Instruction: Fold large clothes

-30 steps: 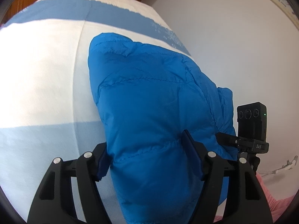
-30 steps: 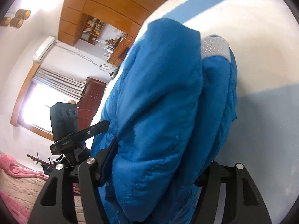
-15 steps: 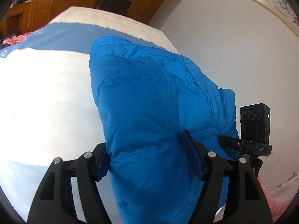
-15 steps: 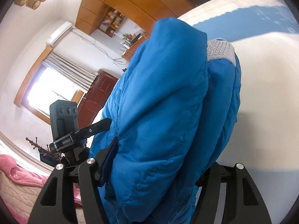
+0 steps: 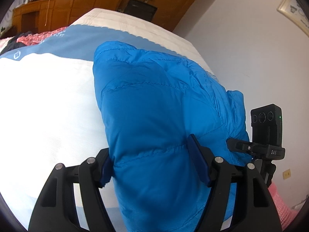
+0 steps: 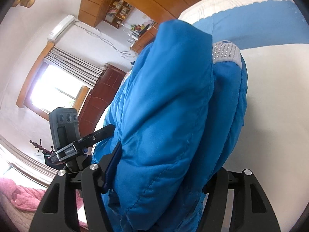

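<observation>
Left gripper [image 5: 154, 162], right gripper [image 6: 162, 174] both clamp blue padded jacket [image 5: 154, 106]; white-blue bedspread [image 5: 48, 106] beyond.

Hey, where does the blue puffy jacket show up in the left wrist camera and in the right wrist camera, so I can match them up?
Left wrist: the blue puffy jacket fills the centre, clamped in the left gripper.
Right wrist: it fills the centre right, bunched in the right gripper, white studded patch on top.
Shared landmark: the bed cover's blue scalloped band.
</observation>
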Demonstrator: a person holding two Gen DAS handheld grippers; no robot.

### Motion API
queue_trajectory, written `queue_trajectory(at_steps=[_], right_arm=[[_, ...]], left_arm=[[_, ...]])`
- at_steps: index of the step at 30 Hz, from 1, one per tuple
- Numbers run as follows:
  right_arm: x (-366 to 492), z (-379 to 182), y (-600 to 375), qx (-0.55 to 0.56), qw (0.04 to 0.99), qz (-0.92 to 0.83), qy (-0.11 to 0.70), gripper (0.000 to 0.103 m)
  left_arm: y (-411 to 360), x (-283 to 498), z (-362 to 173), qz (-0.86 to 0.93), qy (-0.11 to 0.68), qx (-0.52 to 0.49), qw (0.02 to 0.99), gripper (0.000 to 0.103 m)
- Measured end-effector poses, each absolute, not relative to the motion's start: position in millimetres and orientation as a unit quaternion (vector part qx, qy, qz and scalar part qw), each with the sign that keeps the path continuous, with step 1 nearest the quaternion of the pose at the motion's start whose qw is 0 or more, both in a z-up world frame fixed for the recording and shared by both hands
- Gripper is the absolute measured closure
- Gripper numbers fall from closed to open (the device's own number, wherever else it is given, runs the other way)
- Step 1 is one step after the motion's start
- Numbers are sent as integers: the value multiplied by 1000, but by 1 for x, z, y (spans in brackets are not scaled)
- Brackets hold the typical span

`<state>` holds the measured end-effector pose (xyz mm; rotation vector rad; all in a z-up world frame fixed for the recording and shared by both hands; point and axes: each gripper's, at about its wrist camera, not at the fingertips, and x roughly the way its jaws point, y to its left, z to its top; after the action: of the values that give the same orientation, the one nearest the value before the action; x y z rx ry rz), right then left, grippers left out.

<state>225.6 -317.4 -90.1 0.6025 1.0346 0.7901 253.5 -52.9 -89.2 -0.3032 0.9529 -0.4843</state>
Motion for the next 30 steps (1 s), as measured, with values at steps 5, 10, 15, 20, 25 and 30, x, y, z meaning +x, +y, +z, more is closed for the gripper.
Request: queue_trajectory(at_steps=[5,10,15,20,25,30], right_arm=[[237,-106,-306,286,741,351,496,38],[241,-120,-305,293,735,337,511,34],[247,-129,-303,304,732,325,517,28],[247,-127,-309,314,726,317,523,23],[238,-113,-308,290,742,302,523,21],[212,-94,-323,276,761,282,515,21]], left_arm=[[-44,260,-108,-221,468,-148,843,34],[-47,261,-127,-216,475,-137,842,30],[-44,266,-142,-211,484,-144,837,21],[-37,284,-150,-207,496,-162,827,17],[-43,272,-124,-180,495,-119,841,18],[-42,243,-104,-168,485,-103,852,18]])
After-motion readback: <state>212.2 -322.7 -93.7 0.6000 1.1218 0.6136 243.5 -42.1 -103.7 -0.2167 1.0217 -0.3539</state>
